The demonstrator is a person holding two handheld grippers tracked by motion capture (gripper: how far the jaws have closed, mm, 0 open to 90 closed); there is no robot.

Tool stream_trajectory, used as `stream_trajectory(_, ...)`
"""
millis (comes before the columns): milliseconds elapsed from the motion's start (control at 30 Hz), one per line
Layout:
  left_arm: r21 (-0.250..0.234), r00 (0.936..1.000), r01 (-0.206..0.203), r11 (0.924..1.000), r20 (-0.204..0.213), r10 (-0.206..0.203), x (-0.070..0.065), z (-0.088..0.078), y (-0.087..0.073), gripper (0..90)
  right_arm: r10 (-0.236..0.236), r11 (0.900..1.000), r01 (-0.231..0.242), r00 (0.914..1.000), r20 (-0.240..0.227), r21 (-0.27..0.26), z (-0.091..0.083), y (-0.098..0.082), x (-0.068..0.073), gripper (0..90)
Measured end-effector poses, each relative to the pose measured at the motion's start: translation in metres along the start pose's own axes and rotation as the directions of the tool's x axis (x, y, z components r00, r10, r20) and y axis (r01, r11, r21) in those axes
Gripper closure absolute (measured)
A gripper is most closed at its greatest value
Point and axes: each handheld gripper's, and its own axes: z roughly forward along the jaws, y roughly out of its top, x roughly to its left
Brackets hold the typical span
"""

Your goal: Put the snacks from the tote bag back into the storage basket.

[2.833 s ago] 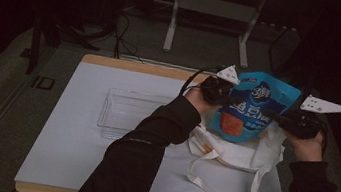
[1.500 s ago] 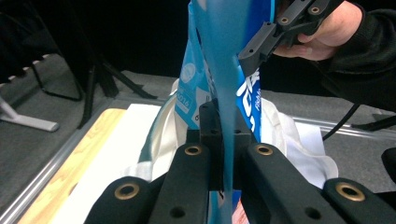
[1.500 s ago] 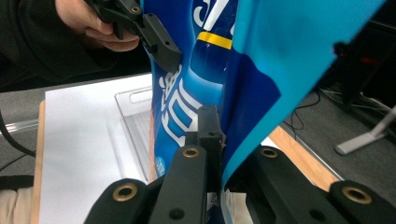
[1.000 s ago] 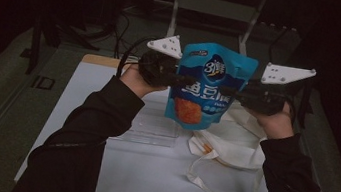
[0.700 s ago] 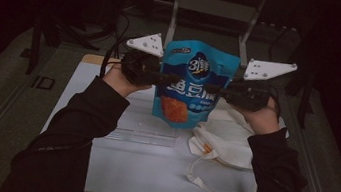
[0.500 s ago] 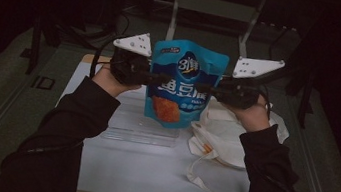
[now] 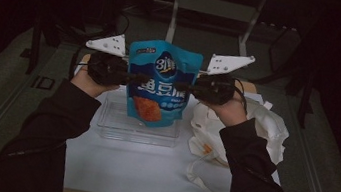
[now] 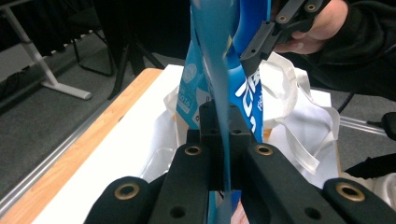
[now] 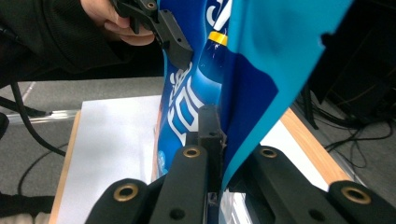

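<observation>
Hanging upright in the air, the blue snack pouch (image 7: 162, 82) is held between both grippers: the left gripper (image 7: 133, 77) has its jaws clamped on the left edge, the right gripper (image 7: 185, 85) on the right edge. Its long axis is vertical, directly above the clear tray (image 7: 118, 126) near the far edge of the surface (image 7: 137, 172).

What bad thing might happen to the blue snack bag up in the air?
Each hand-held gripper, left and right, pinches only a thin side edge of the blue snack bag, so it might slip out and drop. It hangs above the clear tray; lowered crooked, it could catch the tray's rim. Pulling sideways might tear its seams.
</observation>
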Motion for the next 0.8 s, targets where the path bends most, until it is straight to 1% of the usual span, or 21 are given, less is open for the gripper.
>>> stream_trajectory(33, 0.003, 1.0000, -0.003, 1.0000, -0.007, 0.003, 0.001, -0.001, -0.002, 90.0, 0.004, 1.000, -0.004, 1.0000, -0.006, -0.004, 0.003, 0.000, -0.001, 88.5)
stream_trajectory(100, -0.006, 0.9998, 0.011, 0.9999, -0.016, -0.011, 0.003, -0.003, -0.008, 90.0, 0.003, 1.000, -0.003, 1.0000, -0.005, 0.002, 0.010, 0.000, -0.002, 88.5)
stream_trajectory(167, -0.013, 0.9995, 0.017, 0.9998, -0.025, -0.017, 0.006, -0.005, -0.014, 90.0, 0.005, 1.000, -0.005, 1.0000, -0.006, 0.007, 0.016, 0.000, -0.003, 88.5)
stream_trajectory(233, -0.015, 0.9990, 0.036, 0.9993, -0.025, -0.036, 0.009, -0.006, -0.021, 90.0, 0.006, 1.000, -0.006, 1.0000, -0.004, 0.015, 0.023, 0.000, -0.003, 88.5)
stream_trajectory(300, -0.009, 0.9987, 0.041, 0.9991, -0.031, -0.041, 0.012, -0.006, -0.026, 90.0, 0.005, 1.000, -0.005, 1.0000, -0.005, 0.022, 0.030, -0.001, -0.004, 88.5)
stream_trajectory(467, -0.006, 0.9973, 0.062, 0.9981, -0.040, -0.062, 0.019, -0.003, -0.040, 90.0, 0.024, 0.999, -0.024, 0.9996, -0.014, 0.036, 0.043, -0.009, -0.009, 88.5)
stream_trajectory(567, -0.016, 0.9960, 0.076, 0.9970, -0.046, -0.076, 0.022, 0.000, -0.048, 90.0, 0.034, 0.999, -0.033, 0.9992, -0.020, 0.037, 0.050, -0.013, -0.014, 88.5)
stream_trajectory(700, -0.002, 0.9950, 0.084, 0.9965, -0.055, -0.084, 0.026, 0.002, -0.055, 90.0, 0.045, 0.998, -0.044, 0.9987, -0.024, 0.047, 0.058, -0.019, -0.017, 88.5)
stream_trajectory(800, 0.001, 0.9945, 0.088, 0.9961, -0.057, -0.088, 0.028, 0.003, -0.060, 90.0, 0.050, 0.998, -0.049, 0.9984, -0.026, 0.043, 0.063, -0.023, -0.019, 88.5)
